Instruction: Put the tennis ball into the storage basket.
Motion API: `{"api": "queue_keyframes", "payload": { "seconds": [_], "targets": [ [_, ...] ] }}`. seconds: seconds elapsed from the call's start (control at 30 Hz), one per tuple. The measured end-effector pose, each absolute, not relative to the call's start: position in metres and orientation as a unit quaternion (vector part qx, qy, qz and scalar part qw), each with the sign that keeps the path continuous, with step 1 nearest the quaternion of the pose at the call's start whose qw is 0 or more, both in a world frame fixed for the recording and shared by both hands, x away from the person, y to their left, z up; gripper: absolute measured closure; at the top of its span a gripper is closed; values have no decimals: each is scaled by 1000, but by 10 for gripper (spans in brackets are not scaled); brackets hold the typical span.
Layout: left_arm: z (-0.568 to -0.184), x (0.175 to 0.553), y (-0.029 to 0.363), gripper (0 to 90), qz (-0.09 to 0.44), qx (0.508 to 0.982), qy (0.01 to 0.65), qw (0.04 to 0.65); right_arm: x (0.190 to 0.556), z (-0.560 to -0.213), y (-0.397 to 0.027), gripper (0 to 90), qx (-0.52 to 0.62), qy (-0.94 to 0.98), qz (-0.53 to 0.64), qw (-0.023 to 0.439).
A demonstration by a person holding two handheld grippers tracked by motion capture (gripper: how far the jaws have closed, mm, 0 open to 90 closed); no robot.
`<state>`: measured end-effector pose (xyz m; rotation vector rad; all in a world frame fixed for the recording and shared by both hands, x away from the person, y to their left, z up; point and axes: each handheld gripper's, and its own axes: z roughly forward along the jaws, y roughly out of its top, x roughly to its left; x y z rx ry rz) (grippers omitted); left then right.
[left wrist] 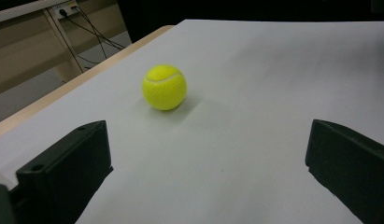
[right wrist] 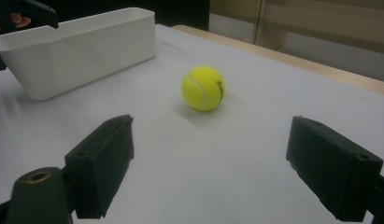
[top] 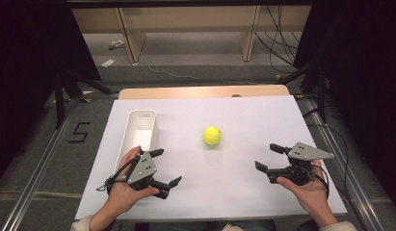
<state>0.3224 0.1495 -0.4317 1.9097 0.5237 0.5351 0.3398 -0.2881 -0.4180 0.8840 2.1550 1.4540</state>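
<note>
Nothing is picked up yet; your 2 grippers both stand released, jaws spread wide with nothing between them. Your left gripper [top: 162, 167] rests just beside the near end of the white bin [top: 150, 115]; your right gripper [top: 269, 158] hangs low over the white sheet [top: 263, 115], well apart from the other. The ball [top: 212, 135] sits on the sheet ahead of both, forward and to the right of your left gripper, forward and to the left of your right; it touches neither. The bin looks empty; judging by this, reaching, closing on the ball and carrying it to the bin all remain.
</note>
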Motion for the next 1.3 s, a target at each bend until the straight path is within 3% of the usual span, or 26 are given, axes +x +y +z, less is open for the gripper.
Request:
{"api": "queue_keyframes", "payload": {
  "seconds": [1.3],
  "targets": [
    [-431, 321, 148, 0, 218, 796, 217, 521, 362, -420, -260, 156, 316, 770, 520, 194]
  ]
}}
